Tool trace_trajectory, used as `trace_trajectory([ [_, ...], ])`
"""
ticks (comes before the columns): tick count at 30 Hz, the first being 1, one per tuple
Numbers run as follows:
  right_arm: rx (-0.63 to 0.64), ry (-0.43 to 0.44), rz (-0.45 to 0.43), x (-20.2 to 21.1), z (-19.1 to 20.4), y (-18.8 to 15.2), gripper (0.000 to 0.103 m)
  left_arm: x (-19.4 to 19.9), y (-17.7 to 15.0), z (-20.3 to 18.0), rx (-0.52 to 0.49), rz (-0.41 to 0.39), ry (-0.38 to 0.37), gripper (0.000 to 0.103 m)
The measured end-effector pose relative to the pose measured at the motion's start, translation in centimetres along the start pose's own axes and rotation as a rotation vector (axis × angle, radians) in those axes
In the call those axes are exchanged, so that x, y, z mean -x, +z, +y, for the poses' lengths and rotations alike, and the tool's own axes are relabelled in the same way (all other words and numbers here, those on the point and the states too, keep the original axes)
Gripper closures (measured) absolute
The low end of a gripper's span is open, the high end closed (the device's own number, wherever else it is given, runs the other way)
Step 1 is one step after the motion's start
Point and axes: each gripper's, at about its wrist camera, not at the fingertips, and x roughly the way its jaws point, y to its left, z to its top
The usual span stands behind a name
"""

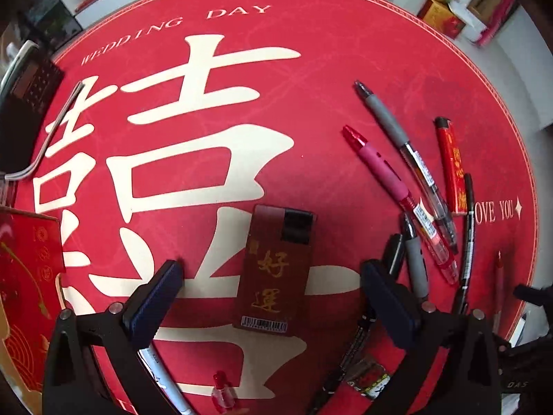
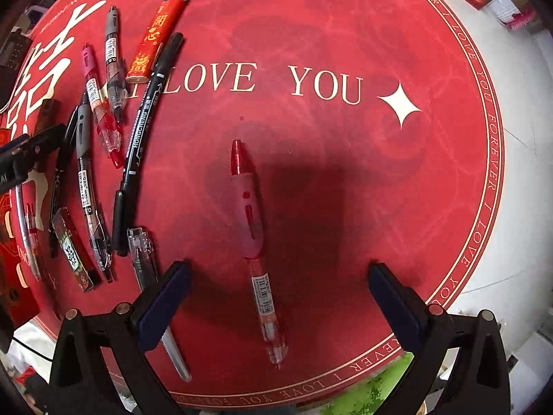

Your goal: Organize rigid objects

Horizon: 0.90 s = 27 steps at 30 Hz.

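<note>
A dark red flat box with gold characters (image 1: pixel 276 266) lies on the round red mat (image 1: pixel 311 69), between the fingers of my open left gripper (image 1: pixel 271 273), untouched. Right of it lie several pens: a pink-grip red pen (image 1: pixel 397 193), a grey-grip pen (image 1: pixel 401 141), a red lighter (image 1: pixel 451 166). In the right wrist view a red pen with a pink grip (image 2: pixel 250 214) lies alone on the mat, pointing away, between the spread fingers of my open right gripper (image 2: pixel 278 269). The pen cluster (image 2: pixel 103 121) and the red lighter (image 2: pixel 157 39) sit to its left.
A black calculator (image 1: pixel 33 83) and a grey cable (image 1: pixel 58 121) lie at the mat's left edge. A red patterned box (image 1: pixel 24 276) sits at near left. Cartons (image 1: pixel 446 7) stand beyond the table at back right. A clear pen (image 2: pixel 145 263) lies by my right gripper's left finger.
</note>
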Motion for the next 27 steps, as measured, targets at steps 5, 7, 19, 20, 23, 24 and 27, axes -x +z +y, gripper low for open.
trace_trajectory([
  [5, 0.007, -0.001, 0.033, -0.1, 0.1, -0.1, 0.000, 0.0, -1.1, -0.8, 0.001, -0.019, -0.001, 0.000],
  [7, 0.003, -0.001, 0.040, -0.2, -0.1, 0.2, 0.000, -0.1, -1.5, -0.5, 0.001, -0.017, 0.000, 0.000],
  [19, 0.147, -0.025, -0.042, 1.2, 3.4, -0.8, 0.043, 2.4, -3.0, -6.3, -0.095, 0.010, -0.013, 0.005],
  [20, 0.151, -0.025, -0.044, 1.3, 3.7, -0.9, 0.054, 2.4, -2.9, -6.7, -0.109, 0.012, -0.015, 0.006],
  [23, 0.169, -0.028, -0.036, 1.5, 4.8, -0.9, 0.093, 2.7, -2.9, -7.4, -0.133, 0.011, -0.021, 0.014],
  [24, 0.167, -0.026, -0.029, 1.5, 4.9, -0.9, 0.093, 2.8, -3.0, -7.8, -0.144, 0.005, -0.024, 0.019],
  [27, 0.132, 0.009, -0.012, 1.4, 4.9, -0.9, 0.093, 3.3, -3.3, -8.9, -0.171, -0.012, -0.029, 0.042],
])
